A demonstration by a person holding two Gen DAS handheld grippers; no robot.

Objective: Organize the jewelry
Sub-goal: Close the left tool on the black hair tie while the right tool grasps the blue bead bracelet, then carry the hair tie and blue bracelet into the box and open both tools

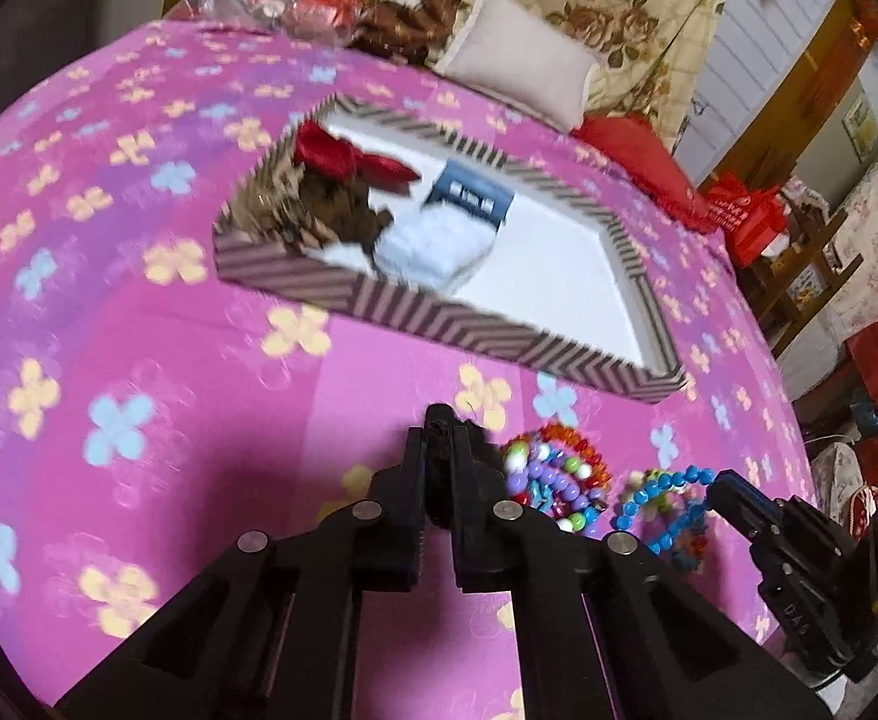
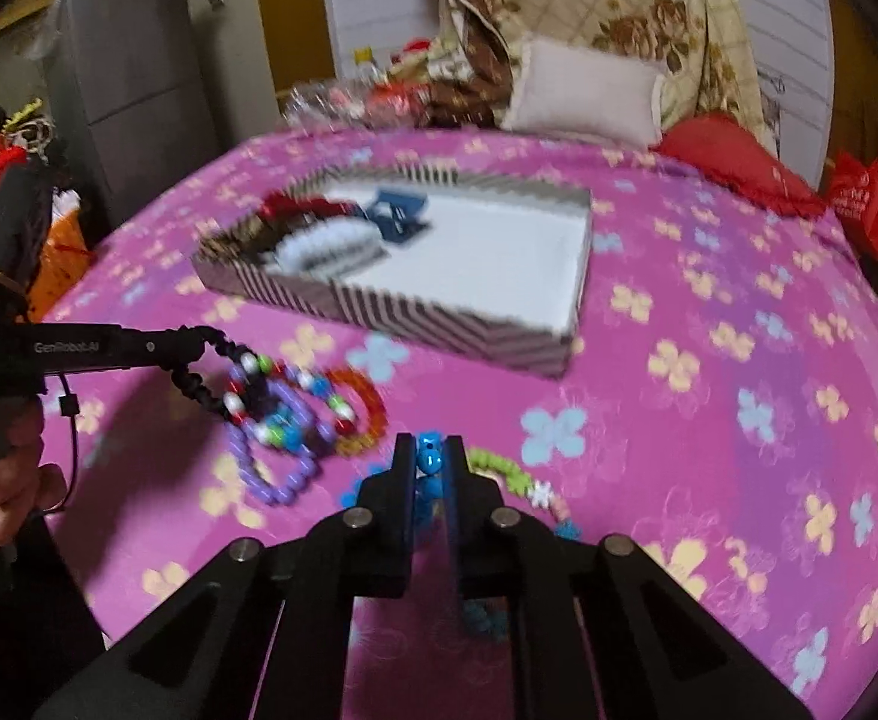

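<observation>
A striped box (image 1: pixel 439 324) with a white floor lies on the pink flowered bedspread; it also shows in the right wrist view (image 2: pixel 439 318). It holds red, brown, white and blue items at its left end. My left gripper (image 1: pixel 439 426) is shut on a black beaded bracelet (image 2: pixel 199 387), lifting it beside a pile of coloured bead bracelets (image 1: pixel 559 474) (image 2: pixel 295 420). My right gripper (image 2: pixel 430 450) is shut on a blue bead bracelet (image 2: pixel 430 459); the same bracelet shows in the left wrist view (image 1: pixel 661 498). A green and white bracelet (image 2: pixel 517 480) lies just right of it.
A white pillow (image 2: pixel 589 90) and a red cushion (image 2: pixel 733 162) lie behind the box, with a floral quilt (image 2: pixel 619 12). A grey fridge (image 2: pixel 133 72) stands far left. Red bags (image 1: pixel 751 216) sit off the bed's right side.
</observation>
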